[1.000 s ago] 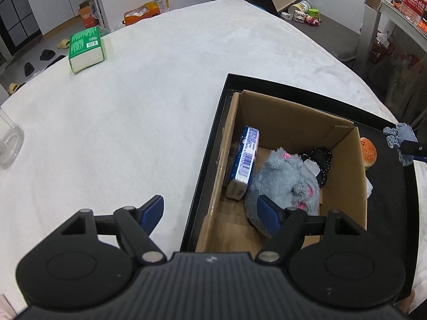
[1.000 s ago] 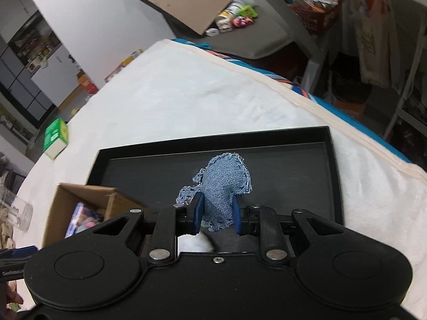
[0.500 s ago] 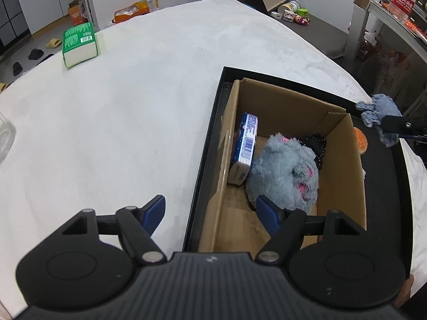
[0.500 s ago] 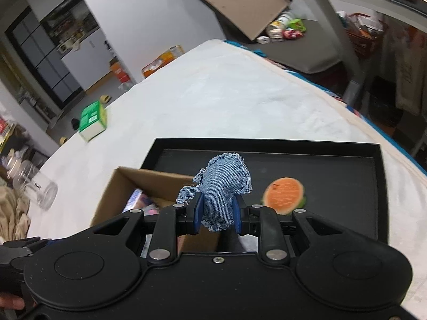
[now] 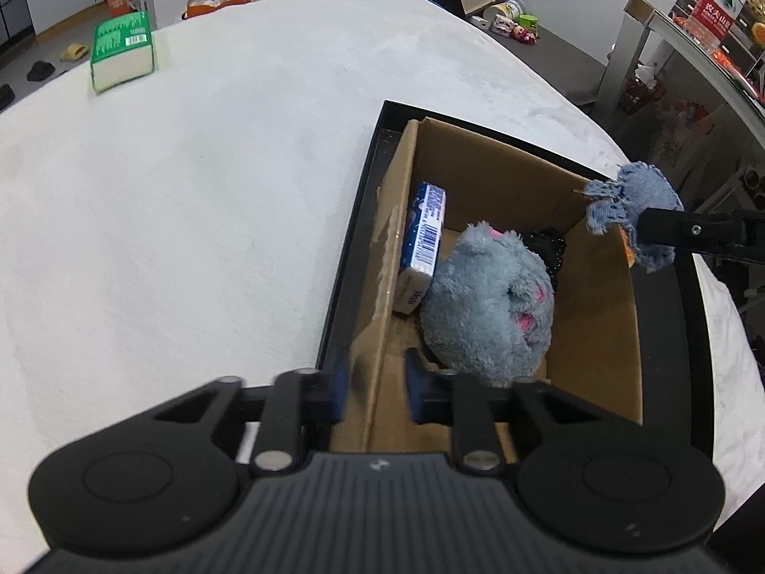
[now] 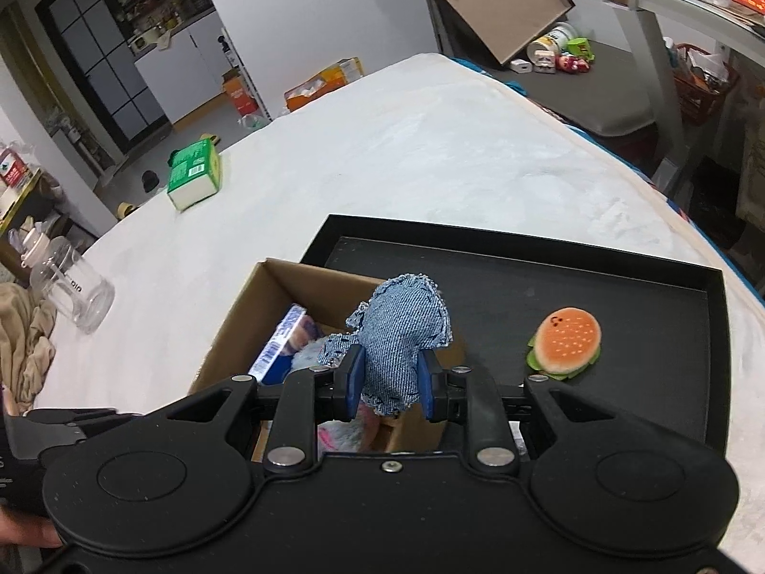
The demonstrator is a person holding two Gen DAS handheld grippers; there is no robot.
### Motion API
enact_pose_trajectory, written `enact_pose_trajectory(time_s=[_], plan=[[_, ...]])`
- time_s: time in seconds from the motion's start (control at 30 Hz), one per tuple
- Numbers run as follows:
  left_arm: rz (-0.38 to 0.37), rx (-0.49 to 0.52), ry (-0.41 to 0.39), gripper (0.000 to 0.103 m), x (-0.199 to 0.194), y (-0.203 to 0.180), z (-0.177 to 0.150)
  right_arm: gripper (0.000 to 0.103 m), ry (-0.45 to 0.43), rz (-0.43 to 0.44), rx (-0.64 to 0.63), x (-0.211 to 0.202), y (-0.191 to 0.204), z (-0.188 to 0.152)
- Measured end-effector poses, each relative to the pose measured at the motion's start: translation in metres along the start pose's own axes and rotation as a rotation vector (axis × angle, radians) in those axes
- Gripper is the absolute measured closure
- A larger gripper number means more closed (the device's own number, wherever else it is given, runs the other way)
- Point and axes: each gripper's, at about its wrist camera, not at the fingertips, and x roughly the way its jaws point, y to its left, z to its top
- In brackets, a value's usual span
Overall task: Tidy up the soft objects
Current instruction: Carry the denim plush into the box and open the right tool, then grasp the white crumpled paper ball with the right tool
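Denim toy (image 6: pixel 399 335) hung over the box (image 5: pixel 590 335), clamped in your right hand-held gripper (image 6: pixel 389 385); your left hand-held gripper (image 5: pixel 375 390) had just closed on the box wall. Plush (image 5: pixel 487 306) lay inside; burger (image 6: pixel 564 342) remained on the tray (image 6: pixel 621 287).

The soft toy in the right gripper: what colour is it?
Faded blue denim toy, frayed edges; clearest in the right wrist view.

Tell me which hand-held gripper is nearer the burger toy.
Right. The right hand-held gripper, holding the denim toy, hangs just beside the burger toy; the left hand-held gripper grips the box's opposite wall.
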Motion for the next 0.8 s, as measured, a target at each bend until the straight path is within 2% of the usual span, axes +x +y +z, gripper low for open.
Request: enact_pose_trajectory(time_s=[0.03, 0.2, 0.4, 0.57, 0.73, 0.8], plan=[[0.006, 0.001, -0.004, 0.09, 0.0, 0.0, 0.0, 0.077, -0.002, 0.003, -0.004, 0.0, 0.002, 0.0], [0.001, -0.016, -0.003, 0.091, 0.0, 0.004, -0.001, 0.069, 0.002, 0.02, 0.0, 0.002, 0.005, -0.001], [0.016, -0.017, 0.002, 0.091, 0.0, 0.001, 0.0, 0.069, -0.009, 0.023, 0.037, -0.001, -0.007, 0.004], [0.028, -0.022, 0.019, 0.09, 0.0, 0.0, 0.004, 0.069, -0.022, 0.006, 0.08, -0.003, -0.029, 0.007], [0.057, -0.016, 0.019, 0.087, -0.001, -0.005, 0.006, 0.068, -0.012, -0.046, 0.153, 0.0, -0.062, 0.006], [0.072, -0.008, 0.022, 0.087, -0.001, -0.009, 0.008, 0.064, -0.003, -0.045, 0.181, 0.002, -0.071, 0.005]])
